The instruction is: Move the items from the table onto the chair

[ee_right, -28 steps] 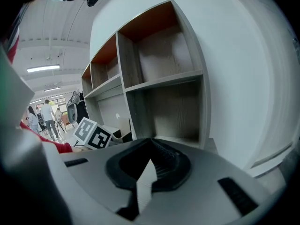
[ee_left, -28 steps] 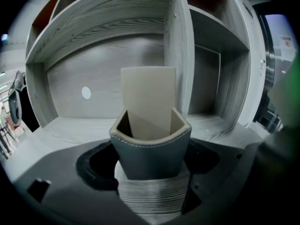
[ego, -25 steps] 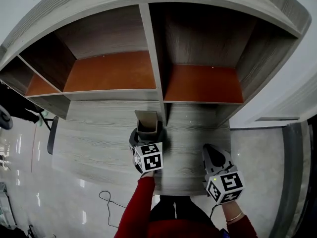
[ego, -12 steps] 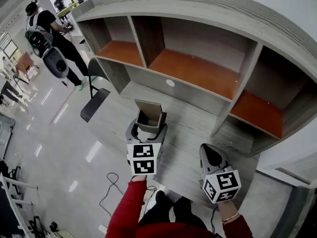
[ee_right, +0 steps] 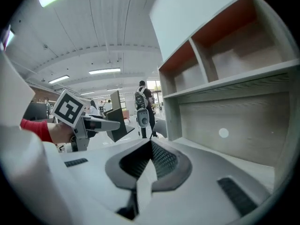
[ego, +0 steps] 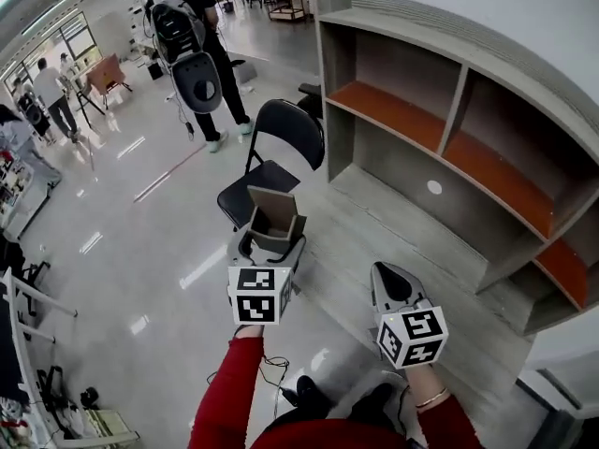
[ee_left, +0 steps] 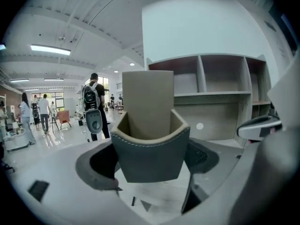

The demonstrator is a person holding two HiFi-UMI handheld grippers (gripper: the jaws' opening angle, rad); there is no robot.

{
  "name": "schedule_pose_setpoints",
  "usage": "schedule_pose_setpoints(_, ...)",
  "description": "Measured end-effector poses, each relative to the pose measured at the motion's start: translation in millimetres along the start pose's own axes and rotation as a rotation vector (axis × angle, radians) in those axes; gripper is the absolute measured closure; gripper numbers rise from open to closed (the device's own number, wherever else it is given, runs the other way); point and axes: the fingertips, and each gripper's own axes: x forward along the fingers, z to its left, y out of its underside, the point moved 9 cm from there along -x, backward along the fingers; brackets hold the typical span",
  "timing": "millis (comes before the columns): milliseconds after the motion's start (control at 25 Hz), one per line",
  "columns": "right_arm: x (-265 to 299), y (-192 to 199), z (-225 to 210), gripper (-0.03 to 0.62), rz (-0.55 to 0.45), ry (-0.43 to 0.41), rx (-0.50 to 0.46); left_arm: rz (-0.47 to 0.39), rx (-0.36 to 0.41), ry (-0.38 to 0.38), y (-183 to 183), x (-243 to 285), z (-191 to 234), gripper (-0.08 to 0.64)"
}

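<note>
Now that the view has swung from surface [ego: 412, 251] to chair [ego: 260, 187], the box [ego: 274, 221], clamped in the wide jaws of the left gripper [ego: 269, 249], nears delivery; right gripper [ego: 392, 284]: jaws together, empty.

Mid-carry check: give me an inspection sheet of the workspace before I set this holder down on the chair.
Surface: table top is bare grey wood; nothing seen on it.
Job's things: grey holder held in the air near the black chair; visible seat bare.
Clutter: nothing seen.
Grippers: left gripper shut on the grey holder; right gripper shut, empty.
Cables: black cable on the floor by the person's feet.
Surroundings: shelf unit over the table, visible compartments empty; person with backpack beyond the chair.
</note>
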Motion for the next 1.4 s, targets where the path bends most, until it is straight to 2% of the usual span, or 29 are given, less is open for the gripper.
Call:
schedule_pose_setpoints(200,57.1,-9.3,14.8,0.586,-0.021,-0.031,-0.015,0.005,0.024,-0.048,7.2,17.1,61.3,0.126)
schedule_pose_setpoints(400,106.3,-15.9,50.8,0.586,0.002,-0.066,-0.045,0.007,-0.005,-0.076,18.6,24.4,129.5,0.126)
schedule_pose_setpoints(600,162.0,-22.0,72.1,0.586,-0.011,-0.063,-0.039,0.006,0.018,-0.071,27.8,47.7,181.6,0.129)
schedule_pose_setpoints(680,184.4,-32.9,78.4,0.586,-0.027,-0.062,-0.040,-0.001,0.001,-0.063,27.3,61.1,202.7,0.130)
schedule_pose_setpoints(760,203.0,-45.1,83.4,0.586,-0.034,-0.064,-0.031,-0.007,-0.009,-0.035,25.4,75.5,216.3,0.130)
schedule_pose_setpoints(840,222.3,-52.4,84.8,0.586,-0.031,-0.055,-0.018,-0.002,0.016,-0.003,23.3,96.3,222.9,0.130)
schedule_pose_setpoints(1040,319.0,-60.1,80.4,0.586,-0.016,-0.009,0.010,0.015,0.046,0.082,24.0,197.7,263.7,0.132)
schedule_pose_setpoints(1200,385.7,-60.0,97.2,0.586,-0.017,0.091,0.046,0.011,0.067,0.184,30.4,262.5,308.0,0.132)
schedule_pose_setpoints(1400,421.2,-51.4,100.1,0.586,-0.015,0.240,0.151,0.016,0.094,0.337,32.0,313.6,310.1,0.132)
